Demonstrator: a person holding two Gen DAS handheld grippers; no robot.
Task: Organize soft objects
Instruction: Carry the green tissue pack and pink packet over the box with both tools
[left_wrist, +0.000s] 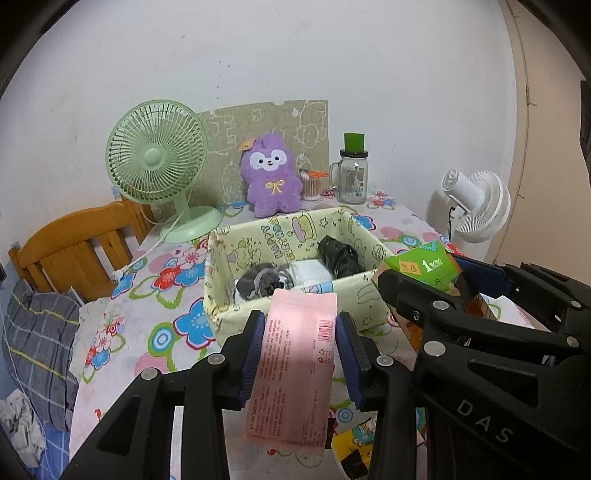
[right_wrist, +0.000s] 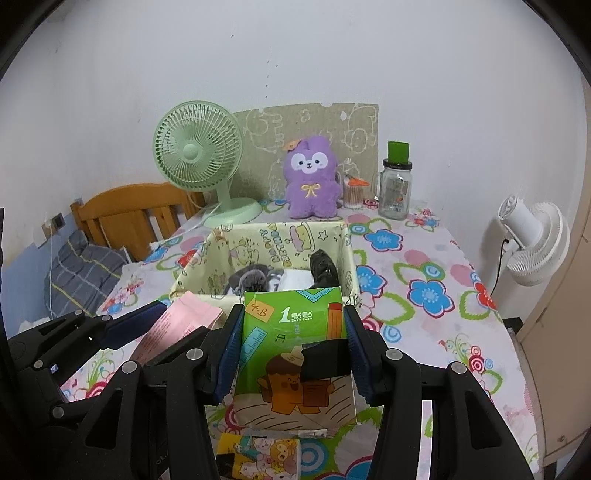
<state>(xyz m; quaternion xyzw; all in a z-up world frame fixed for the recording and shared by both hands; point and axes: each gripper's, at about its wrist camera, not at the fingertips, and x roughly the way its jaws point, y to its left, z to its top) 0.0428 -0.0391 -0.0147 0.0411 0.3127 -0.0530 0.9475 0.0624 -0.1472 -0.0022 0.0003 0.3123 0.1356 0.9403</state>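
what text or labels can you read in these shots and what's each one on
"HAPPY BIRTHDAY": inner wall of the fabric box
"DAS": right gripper arm
"4.B": orange sticker on the green tissue pack
"1": green tissue pack
Pink pack in the left gripper: print and barcode too small to read

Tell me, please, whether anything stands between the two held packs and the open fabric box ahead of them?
Nothing visible does. The pink pack in the left gripper and the green tissue pack in the right gripper both sit just short of the fabric box's near rim, whose top is open.

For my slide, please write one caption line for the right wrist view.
Right claw holds a green tissue pack before the yellow fabric box; left claw holds a pink pack.
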